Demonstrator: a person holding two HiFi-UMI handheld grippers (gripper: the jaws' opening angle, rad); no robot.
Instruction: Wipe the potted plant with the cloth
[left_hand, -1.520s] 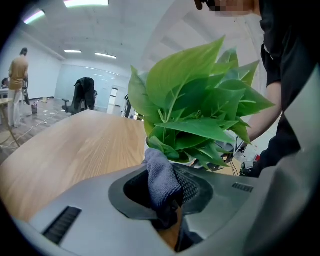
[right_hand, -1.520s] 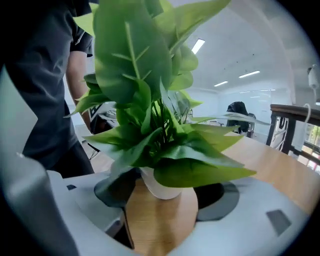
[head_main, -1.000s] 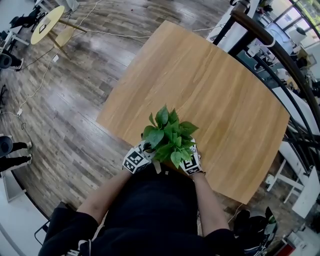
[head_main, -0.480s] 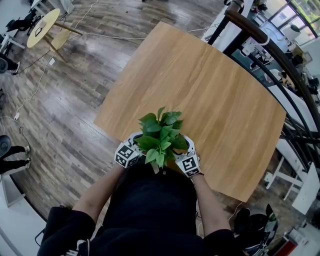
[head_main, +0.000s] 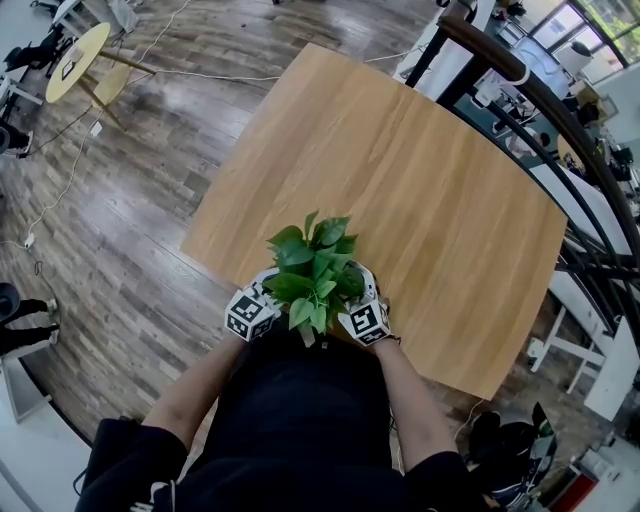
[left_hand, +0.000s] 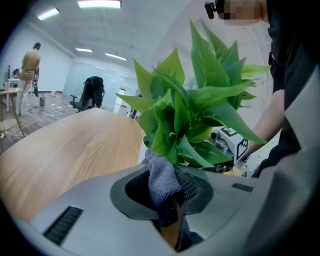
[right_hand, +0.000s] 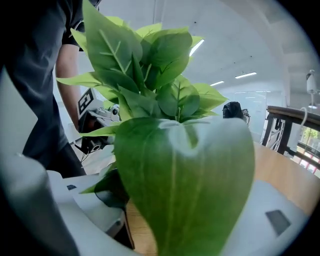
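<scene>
A potted plant (head_main: 313, 275) with broad green leaves stands at the near edge of the wooden table (head_main: 400, 170). My left gripper (head_main: 250, 313) sits at its left side, shut on a grey cloth (left_hand: 164, 181) that bulges out between the jaws and touches the lower leaves (left_hand: 192, 120). My right gripper (head_main: 365, 322) is at the plant's right side. In the right gripper view one large leaf (right_hand: 190, 185) fills the gap between the jaws, which stand wide apart. The pot itself is hidden by foliage.
The table ends just in front of my body. Dark wooden floor (head_main: 120, 200) with cables lies to the left, and a small round yellow table (head_main: 80, 55) stands far left. A dark railing (head_main: 540, 110) and white furniture run along the right.
Both grippers stay pressed at the plant's two sides. The plant and grippers have slid slightly left in the head view, along with the table.
</scene>
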